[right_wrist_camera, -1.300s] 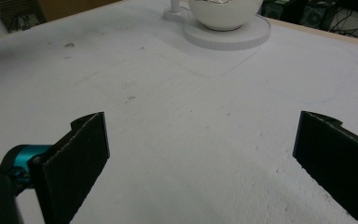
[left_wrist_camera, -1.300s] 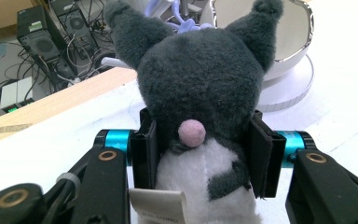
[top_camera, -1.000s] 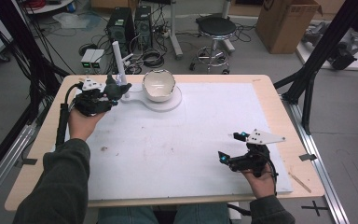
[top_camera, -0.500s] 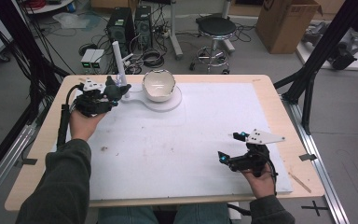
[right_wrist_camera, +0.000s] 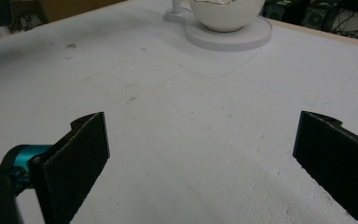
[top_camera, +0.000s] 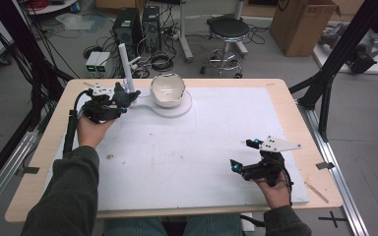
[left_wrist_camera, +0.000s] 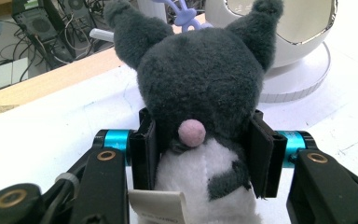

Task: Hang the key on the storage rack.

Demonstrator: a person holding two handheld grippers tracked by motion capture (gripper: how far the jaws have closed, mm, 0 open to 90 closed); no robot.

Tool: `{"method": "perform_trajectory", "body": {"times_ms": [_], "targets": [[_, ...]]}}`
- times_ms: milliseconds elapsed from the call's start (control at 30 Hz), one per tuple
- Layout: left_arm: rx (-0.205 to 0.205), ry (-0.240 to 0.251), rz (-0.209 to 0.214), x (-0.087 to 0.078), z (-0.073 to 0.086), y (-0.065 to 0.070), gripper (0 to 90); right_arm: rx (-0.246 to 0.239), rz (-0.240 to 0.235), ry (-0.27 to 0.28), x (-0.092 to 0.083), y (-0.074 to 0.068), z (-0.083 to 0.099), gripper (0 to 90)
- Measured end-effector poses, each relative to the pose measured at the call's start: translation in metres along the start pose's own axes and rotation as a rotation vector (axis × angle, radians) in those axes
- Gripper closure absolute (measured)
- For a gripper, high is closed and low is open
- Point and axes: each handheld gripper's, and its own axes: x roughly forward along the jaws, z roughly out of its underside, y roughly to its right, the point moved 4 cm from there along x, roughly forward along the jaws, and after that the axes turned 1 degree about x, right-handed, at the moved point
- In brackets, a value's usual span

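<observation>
Near my right edge of the tabletop (top_camera: 285,123), the right tool (top_camera: 243,155) rests with jaws wide apart over bare white sheet. Farther off at the left, my left tool (top_camera: 120,98) clamps a fuzzy grey-and-white plush toy (left_wrist_camera: 200,107), just beside the glossy round white bowl-shaped shell (top_camera: 167,90) on its flat disc base.

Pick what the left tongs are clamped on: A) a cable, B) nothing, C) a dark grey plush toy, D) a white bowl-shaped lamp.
C: in the left gripper view the left tongs squeeze the dark grey plush toy from both sides, just short of the white bowl-shaped lamp.
</observation>
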Motion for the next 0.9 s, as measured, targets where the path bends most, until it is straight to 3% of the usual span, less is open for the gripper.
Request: {"method": "perform_trajectory", "body": {"times_ms": [400,900], "targets": [[-0.017,-0.002,0.009,-0.0005,0.0004,-0.0008,49.8,0.003,0.000,-0.001,-0.0007,-0.0006,-0.0002,2.8],[-0.028,-0.021,-0.003,0.0019,0.0038,-0.0013,39.5,0.001,0.004,0.003,-0.0013,-0.0005,-0.0006,2.8]]}}
